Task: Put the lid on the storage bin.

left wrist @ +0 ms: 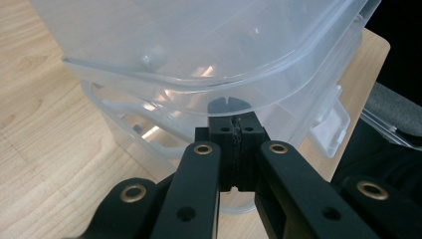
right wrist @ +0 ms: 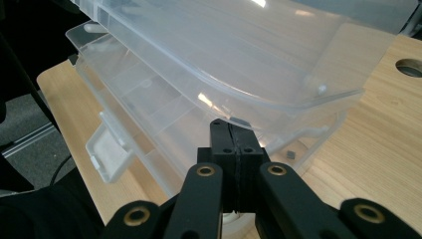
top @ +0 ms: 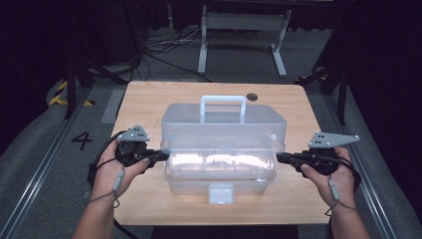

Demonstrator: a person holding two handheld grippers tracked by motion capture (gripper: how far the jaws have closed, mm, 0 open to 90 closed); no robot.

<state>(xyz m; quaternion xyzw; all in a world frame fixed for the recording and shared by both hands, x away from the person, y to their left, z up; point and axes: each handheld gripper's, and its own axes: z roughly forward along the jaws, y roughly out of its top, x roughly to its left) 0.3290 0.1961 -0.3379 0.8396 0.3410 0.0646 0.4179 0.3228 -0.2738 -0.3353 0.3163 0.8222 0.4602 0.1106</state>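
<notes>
My left hand-held gripper (top: 161,153) has its jaws pressed together under the lid (top: 224,122) rim at the clear plastic box's (top: 219,177) nine o'clock end; my right hand-held gripper (top: 279,157) does likewise at three o'clock. The box sits mid-table (top: 144,99), latch (top: 221,193) at six o'clock; glare blurs its compartments.

A clear plastic storage box (top: 222,149) stands in the middle of the wooden table (top: 144,99). Its lid (top: 224,122) is lifted open, the white handle (top: 222,105) on top, the front latch (top: 221,193) hanging loose.
</notes>
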